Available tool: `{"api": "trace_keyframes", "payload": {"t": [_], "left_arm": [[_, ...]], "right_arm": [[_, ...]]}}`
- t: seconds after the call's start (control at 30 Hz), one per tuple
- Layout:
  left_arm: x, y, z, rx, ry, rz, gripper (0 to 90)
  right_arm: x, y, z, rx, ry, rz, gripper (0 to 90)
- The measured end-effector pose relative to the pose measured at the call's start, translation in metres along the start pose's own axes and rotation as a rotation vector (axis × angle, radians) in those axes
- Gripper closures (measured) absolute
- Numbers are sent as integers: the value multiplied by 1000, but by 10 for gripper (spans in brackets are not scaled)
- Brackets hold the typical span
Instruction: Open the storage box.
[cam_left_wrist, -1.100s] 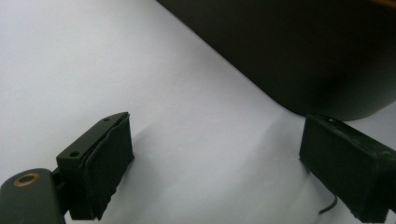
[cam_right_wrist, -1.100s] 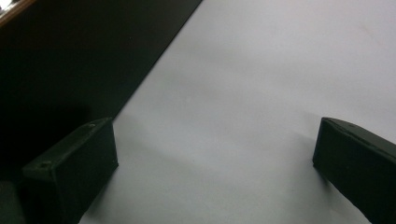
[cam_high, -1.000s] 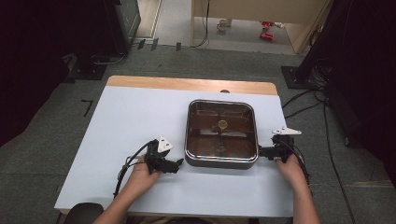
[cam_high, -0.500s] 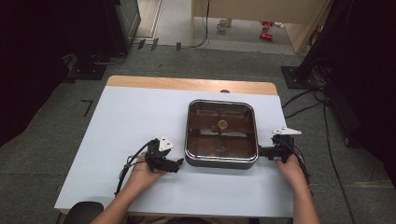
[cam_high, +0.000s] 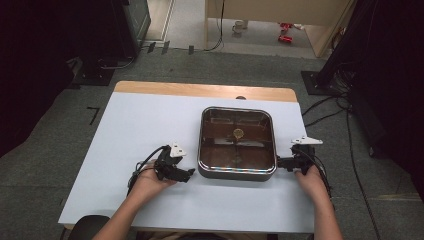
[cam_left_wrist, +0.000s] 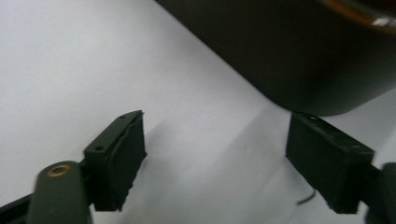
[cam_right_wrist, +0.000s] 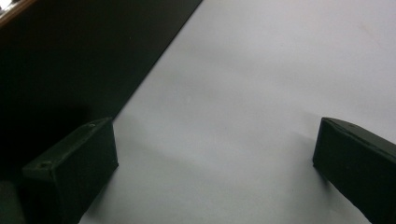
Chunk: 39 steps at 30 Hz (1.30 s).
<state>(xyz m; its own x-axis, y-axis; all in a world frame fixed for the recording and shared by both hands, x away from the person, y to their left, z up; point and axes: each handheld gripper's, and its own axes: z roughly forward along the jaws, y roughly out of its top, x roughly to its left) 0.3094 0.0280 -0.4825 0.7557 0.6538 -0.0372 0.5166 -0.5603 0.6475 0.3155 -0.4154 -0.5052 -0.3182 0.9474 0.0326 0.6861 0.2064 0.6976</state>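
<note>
A square dark pan (cam_high: 237, 175) with rounded corners and a shiny rim stands right of the middle of the white table (cam_high: 140, 130); a small round golden piece (cam_high: 238, 133) shows inside it. My left gripper (cam_high: 189, 174) lies low on the table just left of the pan's near left corner. Its jaws have just been closing and stand open, with bare table between them (cam_left_wrist: 215, 140) and the pan's dark wall (cam_left_wrist: 303, 56) ahead. My right gripper (cam_high: 280, 162) points at the pan's right side, open (cam_right_wrist: 215, 135), with the pan wall (cam_right_wrist: 70, 60) beside one jaw.
A wooden strip (cam_high: 200, 90) runs along the table's far edge. Black cables (cam_high: 142, 167) trail from both grippers over the near table. Dark stands (cam_high: 345, 65), floor cables and a cabinet (cam_high: 260, 20) lie beyond the table.
</note>
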Motion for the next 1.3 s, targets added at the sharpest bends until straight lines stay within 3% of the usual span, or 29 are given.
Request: {"api": "trace_keyframes", "payload": {"t": [0.17,0.3,0.63,1.03,1.3], "left_arm": [[8,6,-10,-18,-43,-17,224],[19,12,-19,-26,-111,-46,241],[30,29,-29,-78,-156,-52,254],[31,54,-37,-100,-179,-16,263],[21,80,-28,-102,-201,40,299]], "right_arm": [[0,0,0,0,0,0,0],[0,0,0,0,0,0,0],[0,0,0,0,0,0,0],[0,0,0,0,0,-1,0],[0,0,0,0,0,0,0]]}}
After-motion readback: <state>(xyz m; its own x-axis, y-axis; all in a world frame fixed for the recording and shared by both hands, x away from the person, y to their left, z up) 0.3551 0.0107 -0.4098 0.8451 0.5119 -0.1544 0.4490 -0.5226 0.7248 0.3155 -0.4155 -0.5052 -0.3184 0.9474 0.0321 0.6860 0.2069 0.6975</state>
